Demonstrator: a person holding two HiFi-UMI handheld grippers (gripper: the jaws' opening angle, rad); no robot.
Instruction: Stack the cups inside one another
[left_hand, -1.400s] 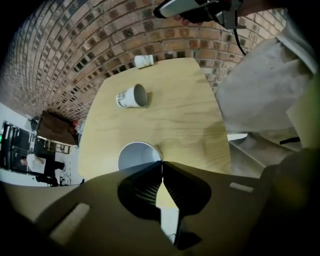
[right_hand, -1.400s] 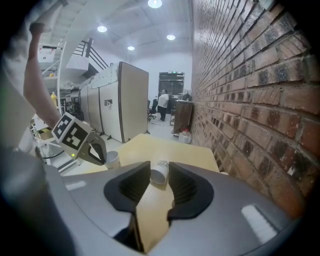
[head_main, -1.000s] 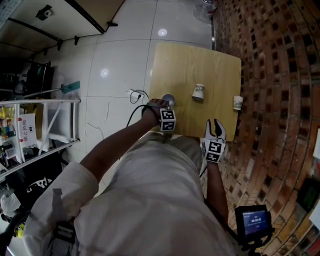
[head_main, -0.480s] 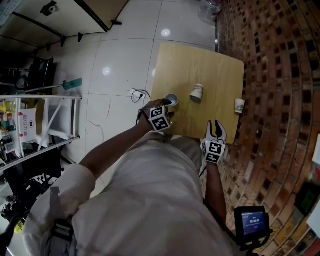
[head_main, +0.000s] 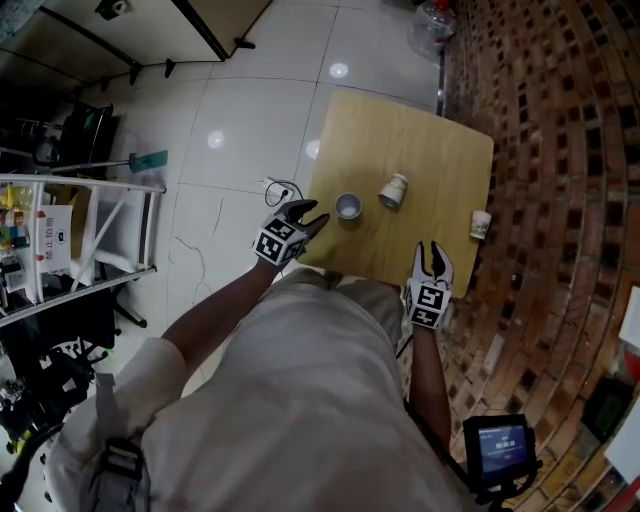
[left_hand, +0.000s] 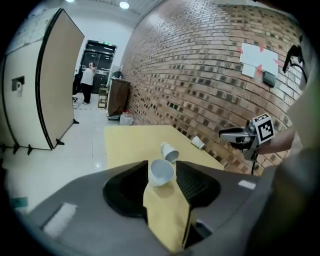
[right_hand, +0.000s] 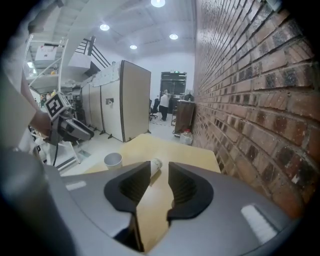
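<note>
Head view: print on a sign (head_main: 57, 255) in the rack (head_main: 100, 215) is too small to be read. Three cups are seen on the table (head_main: 420, 130): an upright cup (head_main: 348, 206) near the left edge, a tipped cup (head_main: 394, 190) beside it, and a third cup (head_main: 481, 224) at the right edge, by the brick wall (head_main: 570, 150). The left gripper (head_main: 308, 214) is held off the left edge, its jaws wide and empty after just opening. The right gripper (head_main: 434, 250) is held at the near edge, narrowly parted and empty.

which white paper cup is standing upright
The white paper cup near the wooden table's left front edge: it stands with its open mouth up. The middle cup lies on its side; the cup by the brick wall seems to too.
</note>
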